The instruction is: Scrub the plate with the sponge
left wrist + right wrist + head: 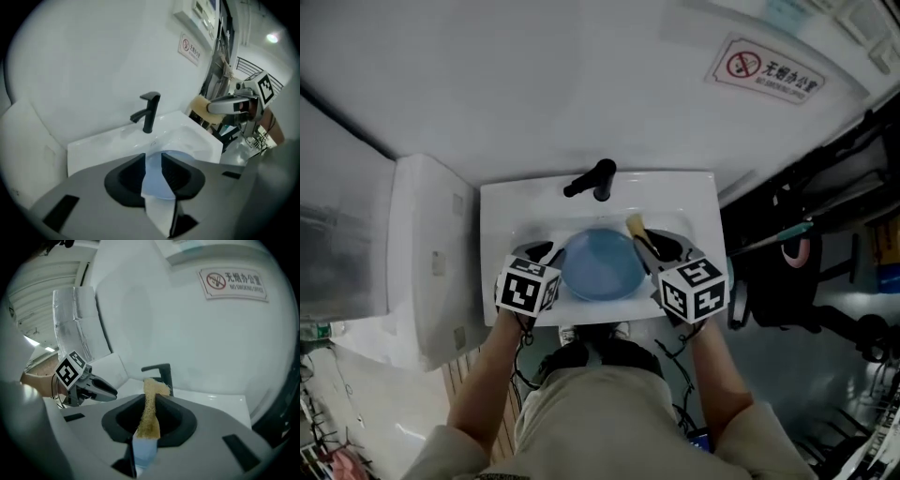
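A round blue plate [600, 267] lies in the basin of a white sink [694, 192]. My left gripper [542, 251] hangs above the plate's left edge, its jaws partly apart with nothing between them. In the left gripper view the plate [157, 180] shows through the gap of the left gripper [153, 157]. My right gripper [661, 246] is above the plate's right edge, shut on a tan sponge [635, 225]. The sponge [150, 418] is squeezed thin in the right gripper [151, 399] and sticks out past the tips. Both grippers are raised clear of the plate.
A black faucet [592, 180] stands at the back of the sink. A white box-shaped unit [431, 262] adjoins the sink on the left. Dark racks and clutter [797, 272] crowd the right side. A no-smoking sign [766, 73] hangs on the white wall.
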{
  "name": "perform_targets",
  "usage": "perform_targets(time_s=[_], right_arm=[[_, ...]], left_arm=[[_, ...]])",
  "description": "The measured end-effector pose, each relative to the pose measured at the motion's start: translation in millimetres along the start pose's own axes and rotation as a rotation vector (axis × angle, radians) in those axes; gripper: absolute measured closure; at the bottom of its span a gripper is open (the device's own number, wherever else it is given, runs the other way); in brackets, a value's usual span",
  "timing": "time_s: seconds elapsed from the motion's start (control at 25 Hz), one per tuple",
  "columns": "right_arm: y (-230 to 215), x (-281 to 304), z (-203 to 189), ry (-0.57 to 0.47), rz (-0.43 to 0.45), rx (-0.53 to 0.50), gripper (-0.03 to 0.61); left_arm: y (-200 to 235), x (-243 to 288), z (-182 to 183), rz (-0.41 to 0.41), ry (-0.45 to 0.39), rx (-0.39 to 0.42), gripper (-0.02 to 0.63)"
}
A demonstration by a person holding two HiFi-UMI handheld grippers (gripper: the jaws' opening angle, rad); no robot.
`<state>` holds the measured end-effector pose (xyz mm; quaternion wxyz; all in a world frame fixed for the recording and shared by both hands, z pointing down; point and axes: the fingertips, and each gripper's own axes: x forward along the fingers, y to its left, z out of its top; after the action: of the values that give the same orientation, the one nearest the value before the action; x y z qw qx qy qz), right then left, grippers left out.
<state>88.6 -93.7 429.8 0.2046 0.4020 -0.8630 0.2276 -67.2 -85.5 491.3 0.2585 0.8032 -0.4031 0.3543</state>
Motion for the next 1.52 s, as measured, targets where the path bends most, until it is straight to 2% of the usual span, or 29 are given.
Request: perform_targets(time_s=[0.24, 0.36, 0.48, 0.64, 0.84, 1.0, 1.2, 1.36, 1.52], right_arm=[[38, -53, 63, -0.142, 0.008, -0.083, 0.506], [58, -76, 88, -0.209, 0.014, -0.114, 0.506], [76, -100, 110, -0.282, 0.02, -0.129, 0.505], [99, -133, 137, -0.374, 0.027, -0.169, 0.505], [122, -182, 174, -0.571, -0.02, -0.216, 0.506], [134, -222, 191, -0.679, -0.067, -0.244, 0.506], [147, -256, 194, -0.742, -0.074, -0.249, 0.506], [154, -262, 184, -0.724, -0.044, -0.237, 0.506], [160, -250, 169, -0.665, -0.021, -0.251, 0.506]], left_arm=[[-17, -67, 58, 0.014, -0.202, 0.07, 0.528], [-17, -107, 86, 0.079, -0.319, 0.128, 0.58], [-23, -147, 108, 0.118, -0.419, 0.18, 0.592], [-40, -192, 133, 0.105, -0.539, 0.21, 0.597], [-66, -254, 164, 0.03, -0.762, 0.225, 0.598], [-85, -293, 175, 0.052, -0.88, 0.277, 0.604], [-105, -309, 168, 0.081, -0.904, 0.366, 0.606], [-116, -304, 159, 0.112, -0.872, 0.45, 0.606], [-119, -291, 149, 0.094, -0.841, 0.453, 0.606]])
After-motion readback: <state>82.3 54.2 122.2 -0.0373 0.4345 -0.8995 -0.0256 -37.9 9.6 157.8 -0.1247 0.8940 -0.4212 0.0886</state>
